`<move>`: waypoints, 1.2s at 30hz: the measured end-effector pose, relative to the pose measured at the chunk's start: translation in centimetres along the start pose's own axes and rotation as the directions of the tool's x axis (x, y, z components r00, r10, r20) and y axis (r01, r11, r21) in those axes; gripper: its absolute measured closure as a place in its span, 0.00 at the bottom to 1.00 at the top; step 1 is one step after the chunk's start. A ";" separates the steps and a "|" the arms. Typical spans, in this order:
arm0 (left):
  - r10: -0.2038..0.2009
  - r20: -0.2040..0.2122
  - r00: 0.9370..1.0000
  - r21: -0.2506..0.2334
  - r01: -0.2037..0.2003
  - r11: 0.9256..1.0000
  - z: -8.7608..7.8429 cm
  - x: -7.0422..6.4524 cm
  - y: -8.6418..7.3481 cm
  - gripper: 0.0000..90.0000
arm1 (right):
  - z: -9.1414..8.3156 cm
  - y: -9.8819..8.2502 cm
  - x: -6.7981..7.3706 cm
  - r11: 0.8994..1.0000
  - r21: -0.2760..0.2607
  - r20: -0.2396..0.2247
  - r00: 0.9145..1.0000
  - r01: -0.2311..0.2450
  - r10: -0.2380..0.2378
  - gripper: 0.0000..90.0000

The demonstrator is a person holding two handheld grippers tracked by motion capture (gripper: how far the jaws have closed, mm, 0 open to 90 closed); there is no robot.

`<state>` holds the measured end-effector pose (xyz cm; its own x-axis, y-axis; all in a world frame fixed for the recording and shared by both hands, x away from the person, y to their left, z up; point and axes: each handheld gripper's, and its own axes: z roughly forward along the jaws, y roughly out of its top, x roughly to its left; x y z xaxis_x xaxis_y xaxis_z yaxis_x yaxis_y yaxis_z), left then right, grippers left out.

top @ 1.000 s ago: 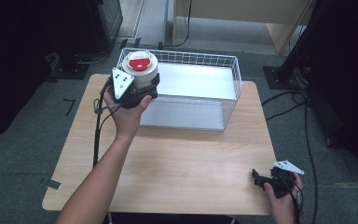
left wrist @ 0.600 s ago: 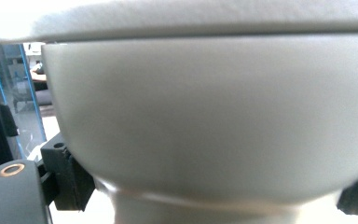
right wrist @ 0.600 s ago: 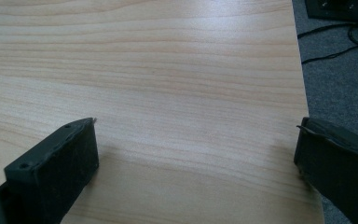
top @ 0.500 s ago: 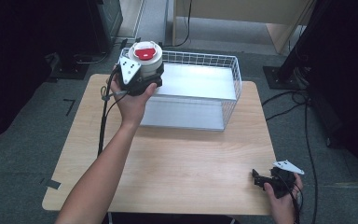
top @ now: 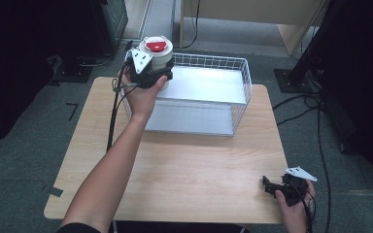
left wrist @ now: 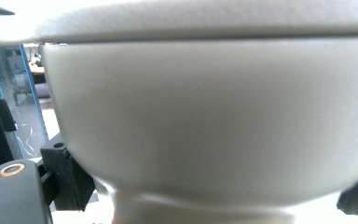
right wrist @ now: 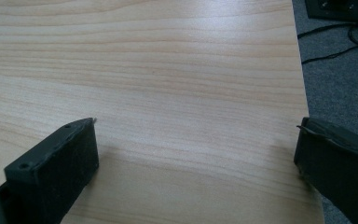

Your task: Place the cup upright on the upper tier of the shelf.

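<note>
Evidently, a white container (top: 158,52) with a red-marked lid is clamped between the jaws of the left gripper (top: 148,73) over the wire basket's (top: 240,92) near-left corner (right gripper (top: 284,187) wide open, empty), so lowering inside is called for next.

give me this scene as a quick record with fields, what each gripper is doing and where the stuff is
left gripper: shut on the white container, held at the basket's far left corner
white container: upright, red lid on top, lifted above the table
wire basket: white, on the far half of the table
right gripper: open, holds nothing, low over the near right corner
table: light wood
</note>
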<state>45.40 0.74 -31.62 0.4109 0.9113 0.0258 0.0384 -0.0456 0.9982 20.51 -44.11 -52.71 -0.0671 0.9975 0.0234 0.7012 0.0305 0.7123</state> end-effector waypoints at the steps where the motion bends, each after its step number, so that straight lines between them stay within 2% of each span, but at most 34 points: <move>1: 0.001 0.000 1.000 -0.003 -0.001 1.000 0.1 0.0 0.0 0.11 | 0.0 0.0 0.0 1.000 0.000 0.000 1.000 0.000 0.000 0.00; 9: 0.022 0.003 1.000 0.000 -0.022 1.000 0.8 0.1 0.0 0.11 | 0.0 0.0 0.0 1.000 0.001 0.000 1.000 0.000 0.000 0.00; 15: -0.005 0.018 1.000 -0.009 0.005 1.000 1.0 0.6 -0.1 0.11 | 0.0 0.0 0.0 1.000 0.002 0.000 1.000 0.000 0.000 0.00; 20: -0.022 0.021 1.000 0.019 0.021 1.000 0.7 0.7 0.1 0.11 | 0.0 0.0 0.0 1.000 0.000 0.000 1.000 0.000 0.000 0.00; 22: -0.017 0.030 0.999 0.024 0.016 1.000 0.6 0.7 0.1 0.11 | 0.0 0.0 0.0 1.000 0.000 0.000 1.000 0.000 0.000 0.00; 28: -0.034 0.034 0.999 0.030 0.033 0.999 0.6 0.7 0.1 0.10 | 0.0 0.0 0.0 1.000 0.000 0.000 1.000 0.000 0.000 0.00; 30: -0.050 0.046 0.998 0.034 0.049 0.998 0.5 0.8 0.1 0.09 | 0.0 0.0 0.0 1.000 0.000 0.000 1.000 0.000 0.000 0.00; 36: -0.051 0.040 0.998 0.047 0.049 0.998 0.2 0.9 -0.2 0.04 | 0.0 0.0 0.0 1.000 0.000 0.000 1.000 0.000 0.000 0.00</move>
<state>46.00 1.51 -31.84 0.4441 0.8956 -0.0270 0.1012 -0.0203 0.9947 20.51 -44.11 -52.71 -0.0671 0.9975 0.0231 0.7014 0.0307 0.7121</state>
